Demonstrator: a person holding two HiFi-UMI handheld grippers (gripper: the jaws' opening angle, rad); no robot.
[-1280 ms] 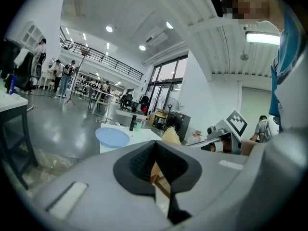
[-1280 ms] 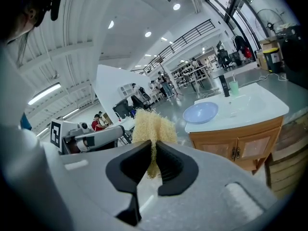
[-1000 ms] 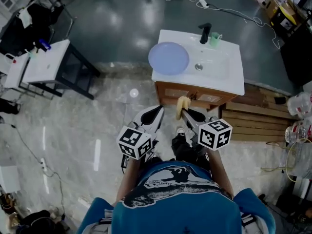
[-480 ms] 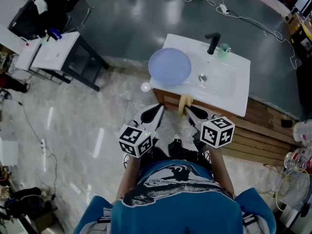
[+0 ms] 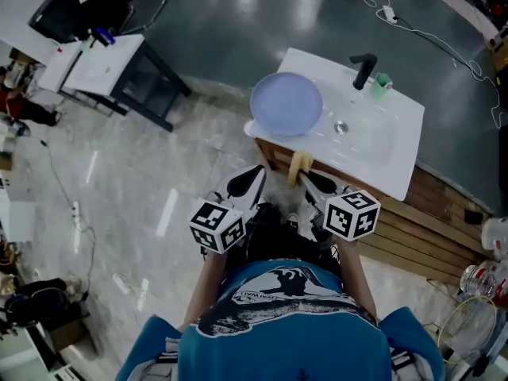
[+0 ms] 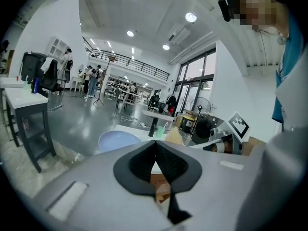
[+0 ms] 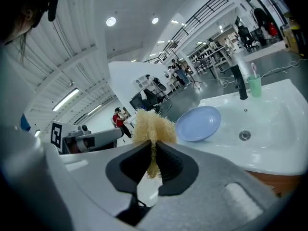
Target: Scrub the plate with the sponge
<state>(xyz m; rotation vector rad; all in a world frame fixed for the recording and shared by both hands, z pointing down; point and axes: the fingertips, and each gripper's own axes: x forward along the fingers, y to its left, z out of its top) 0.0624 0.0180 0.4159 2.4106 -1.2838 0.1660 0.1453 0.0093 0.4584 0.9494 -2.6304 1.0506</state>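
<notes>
Left tool [image 5: 255, 173] shut, jaws together, nothing in it. Right tool [image 5: 305, 179] clamped on sponge [image 5: 297, 167], which sticks up past the jaw tips. Both tools side by side just short of the table's [image 5: 410, 157] front edge, apart from the plate [image 5: 286, 104]. Plate lies flat at table's left end, reaching the front-left corner, beside the sink bowl [image 5: 361, 129]. Faucet [image 5: 363, 70] and green cup [image 5: 383, 84] at the back edge. Open pale floor [image 5: 159, 181] left of the table; dark floor behind it. Wood planks [image 5: 429, 221] on the right. Side desk [image 5: 103, 62] well apart, far left. Cable [image 5: 444, 38] runs across the far floor.
</notes>
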